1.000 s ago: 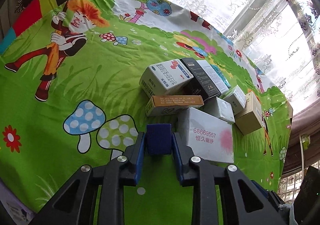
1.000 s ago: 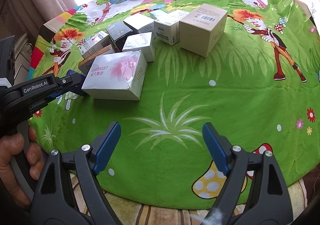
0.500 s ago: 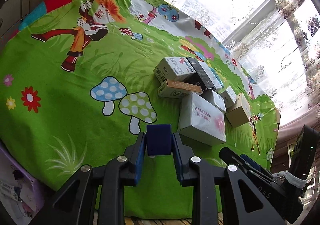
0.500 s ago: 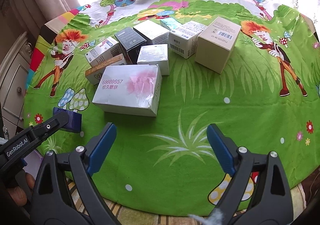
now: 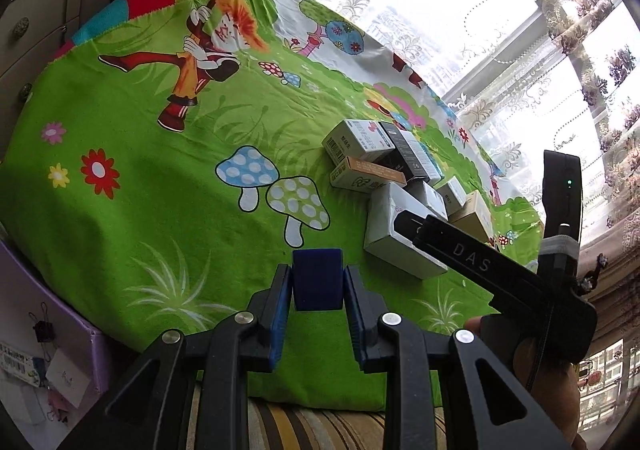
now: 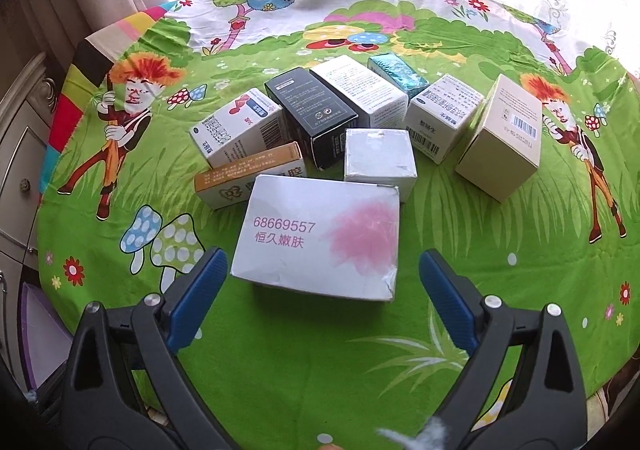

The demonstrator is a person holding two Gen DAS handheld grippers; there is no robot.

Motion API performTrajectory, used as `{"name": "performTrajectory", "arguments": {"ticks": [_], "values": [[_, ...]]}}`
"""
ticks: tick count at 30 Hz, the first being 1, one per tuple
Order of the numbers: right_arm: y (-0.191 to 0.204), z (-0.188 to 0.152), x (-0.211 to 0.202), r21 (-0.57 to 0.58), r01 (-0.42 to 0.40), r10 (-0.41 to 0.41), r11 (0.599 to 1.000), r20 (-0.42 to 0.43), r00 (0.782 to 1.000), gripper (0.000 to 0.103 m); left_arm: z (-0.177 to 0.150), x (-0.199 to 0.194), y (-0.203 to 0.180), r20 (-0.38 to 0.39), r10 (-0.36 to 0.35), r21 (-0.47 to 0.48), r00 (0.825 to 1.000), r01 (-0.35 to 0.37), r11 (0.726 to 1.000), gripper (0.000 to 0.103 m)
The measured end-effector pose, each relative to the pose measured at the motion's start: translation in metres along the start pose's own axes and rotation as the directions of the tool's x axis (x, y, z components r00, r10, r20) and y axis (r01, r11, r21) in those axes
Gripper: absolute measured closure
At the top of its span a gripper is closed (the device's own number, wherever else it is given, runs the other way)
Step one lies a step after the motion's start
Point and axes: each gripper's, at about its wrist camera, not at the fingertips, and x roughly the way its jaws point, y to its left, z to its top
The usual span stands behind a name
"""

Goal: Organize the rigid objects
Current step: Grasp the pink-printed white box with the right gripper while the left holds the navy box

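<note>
The left gripper (image 5: 317, 288) is clamped on a small dark blue block (image 5: 317, 278), held above the near edge of the worktop (image 5: 132, 153), well apart from the cluster of boxes. The right gripper (image 6: 322, 290) stands wide open and empty, its jaws flanking the near end of the large white box with pink print (image 6: 320, 240), which lies flat toward the near edge of the worktop.

Behind that box, toward the middle of the worktop, the others crowd together: an orange-topped carton (image 6: 250, 177) touching its far left corner, a small white cube (image 6: 380, 159) just behind it, a black box (image 6: 314, 115), a blue-and-white medicine box (image 6: 238, 125) and a tall beige carton (image 6: 502, 139) off to the right.

The likely trouble is the width of the large box: it looks nearly as wide as the open jaws, so a slightly skewed approach could butt a fingertip against a corner and shove it into the cube and the orange carton. The cloth may also bunch under a pushed box. The blue block could slip if the left grip eases.
</note>
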Motion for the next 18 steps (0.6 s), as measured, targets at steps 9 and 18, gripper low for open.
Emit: {"name": "performTrajectory", "arguments": {"ticks": [9,18], "values": [[0.003,0.006,0.021,0.01,0.045,-0.045,0.999,-0.017,0.999,0.003,-0.002,-0.008,0.011,0.019,-0.026,-0.033,0.999,0.027,0.999,0.076],[0.003,-0.001,0.034,-0.001,0.082,-0.082,0.997,-0.018,0.996,0.011,-0.005,-0.017,0.02,0.046,-0.058,-0.06,0.997,0.06,0.996,0.075]]}}
